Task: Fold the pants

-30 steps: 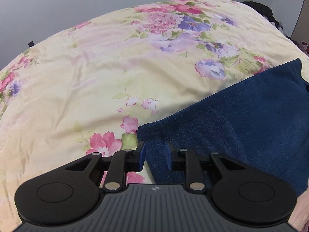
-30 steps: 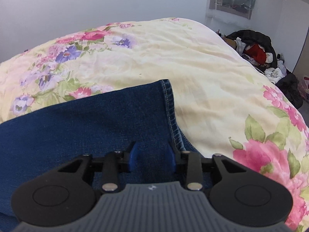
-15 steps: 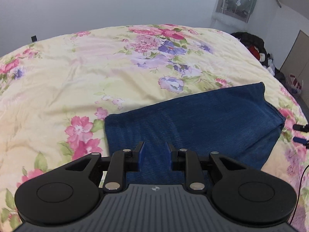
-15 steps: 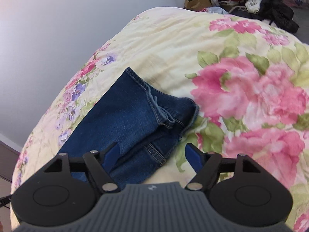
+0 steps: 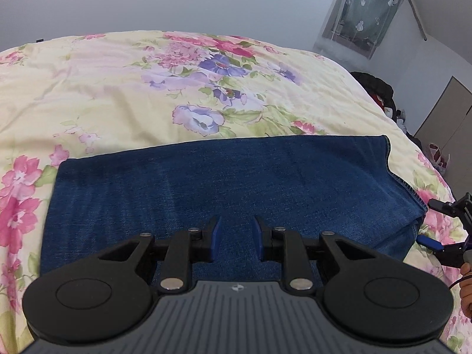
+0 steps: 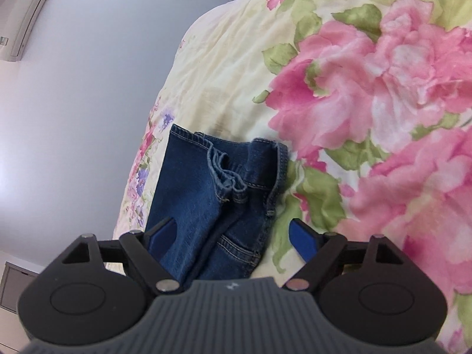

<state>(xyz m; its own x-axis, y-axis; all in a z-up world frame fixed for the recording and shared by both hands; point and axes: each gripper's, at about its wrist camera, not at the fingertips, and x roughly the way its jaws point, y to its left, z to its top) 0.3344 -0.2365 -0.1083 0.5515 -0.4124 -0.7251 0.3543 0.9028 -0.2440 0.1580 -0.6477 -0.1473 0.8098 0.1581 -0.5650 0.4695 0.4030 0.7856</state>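
Dark blue jeans lie folded into a flat rectangle on the floral bed cover. My left gripper hovers over their near edge, jaws narrowly apart with nothing between them. In the right wrist view the jeans' waistband end shows stacked layers, seams and a pocket. My right gripper is wide open and empty, its fingers straddling that end from above. It also shows at the right edge of the left wrist view, beside the jeans.
The cream bed cover with pink and purple flowers spreads all around. A pile of dark clothes lies past the bed's far right corner. A grey wall stands behind, with a curtained window and a cabinet door.
My left gripper rose and moved right along the jeans' near edge. My right gripper opened wide, let go of the jeans and swung round to face their right end.
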